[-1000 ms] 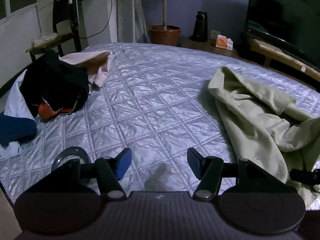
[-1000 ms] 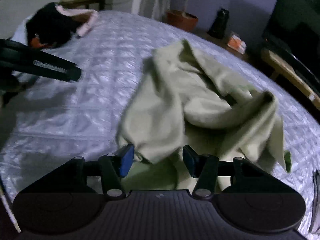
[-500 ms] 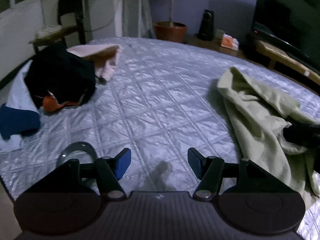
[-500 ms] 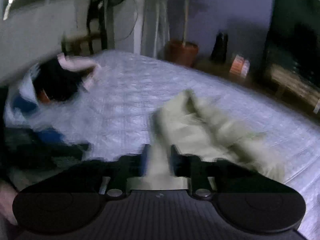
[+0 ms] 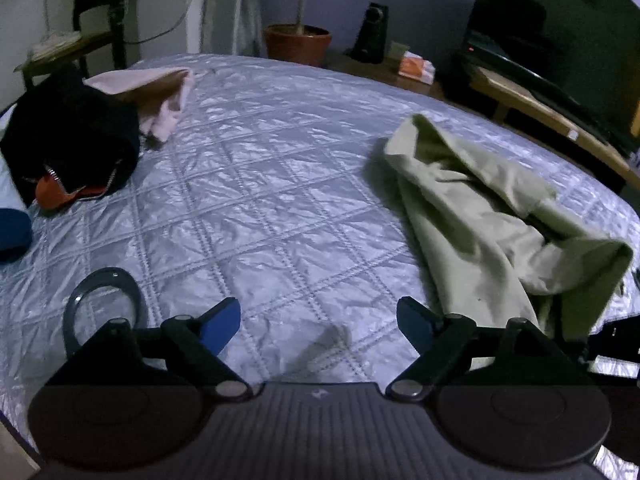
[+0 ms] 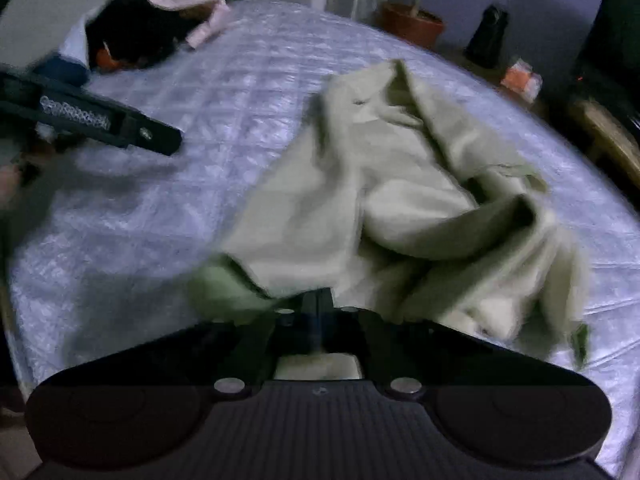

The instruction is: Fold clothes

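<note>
Garment, pale green (image 6: 360, 184), lies crumpled on the quilted silver bedspread (image 5: 256, 200), no fold made. In the right wrist view it fills centre to 3 o'clock; in the left wrist view it sits from 2 to 4 o'clock. Near edge runs into the right gripper (image 6: 318, 300), jaws pressed together on the hem; cloth shows behind the closed fingertips, so I read this as a pinch, though the frame is blurred. Left gripper (image 5: 318, 322) hovers over bare bedspread at 6 o'clock, jaws spreading, nothing between them, garment edge just beside its right finger.

Pile of other clothes at 10 o'clock: black zip jacket (image 5: 72, 148), pink garment (image 5: 160, 96), dark blue item (image 5: 12, 232). All unfolded as far as visible.

Judgement: task at the very start. One corner taken; garment has yet to be spread flat, then folded. Pile untouched. Plant pot (image 5: 298, 44) and television (image 5: 560, 40) beyond the bed.
</note>
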The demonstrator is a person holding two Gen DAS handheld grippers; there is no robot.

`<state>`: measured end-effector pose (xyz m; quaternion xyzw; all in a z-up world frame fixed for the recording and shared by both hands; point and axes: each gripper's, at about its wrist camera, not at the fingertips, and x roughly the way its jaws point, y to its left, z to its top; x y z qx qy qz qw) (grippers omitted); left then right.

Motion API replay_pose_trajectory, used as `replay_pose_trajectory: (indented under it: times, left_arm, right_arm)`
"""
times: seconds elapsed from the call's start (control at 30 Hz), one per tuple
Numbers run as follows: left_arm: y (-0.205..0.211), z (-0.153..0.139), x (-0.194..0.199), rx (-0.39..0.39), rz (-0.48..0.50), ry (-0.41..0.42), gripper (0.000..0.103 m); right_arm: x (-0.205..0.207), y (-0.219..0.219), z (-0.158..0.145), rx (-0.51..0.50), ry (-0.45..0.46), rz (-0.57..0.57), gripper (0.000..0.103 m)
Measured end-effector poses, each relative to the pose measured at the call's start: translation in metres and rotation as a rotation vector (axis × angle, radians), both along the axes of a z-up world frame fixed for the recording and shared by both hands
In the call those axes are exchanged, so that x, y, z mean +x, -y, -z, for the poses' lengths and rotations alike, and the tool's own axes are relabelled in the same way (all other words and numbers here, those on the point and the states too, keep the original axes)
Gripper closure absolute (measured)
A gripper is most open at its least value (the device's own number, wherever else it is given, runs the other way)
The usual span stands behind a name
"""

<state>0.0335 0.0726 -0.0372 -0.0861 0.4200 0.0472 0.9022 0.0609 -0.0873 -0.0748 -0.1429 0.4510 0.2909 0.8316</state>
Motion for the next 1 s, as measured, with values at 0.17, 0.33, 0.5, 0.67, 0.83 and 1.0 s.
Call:
replay_pose_trajectory:
  times: [0.17,0.33,0.5,0.67,0.83,1.0]
  left_arm:
    - [-0.019,-0.009,-0.008,0.021,-0.125,0.046,0.02]
    - [-0.037,-0.007,-0.009,0.023,-0.226,0.025,0.02]
    - [-0.042,-0.002,-0.005,0.006,-0.237,-0.006,0.021]
    - [-0.039,-0.002,-0.007,0.019,-0.214,-0.001,0.021]
    - [-0.037,0.0,-0.003,0.016,-0.212,-0.014,0.021]
    - [-0.029,0.0,-0.001,0.028,-0.177,-0.008,0.021]
  right_arm:
    - [0.021,-0.043,-0.01,0.264,-0.051,0.062,0.103]
    - [0.045,-0.061,-0.072,0.195,0.225,-0.037,0.084]
    - [0.039,-0.024,-0.069,-0.119,0.365,-0.212,0.027]
    - [0.051,0.018,-0.044,-0.105,0.256,-0.149,0.023]
    - [0.079,0.022,-0.019,-0.149,0.234,-0.022,0.019]
    - [0.088,0.041,0.005,-0.087,0.085,0.159,0.047]
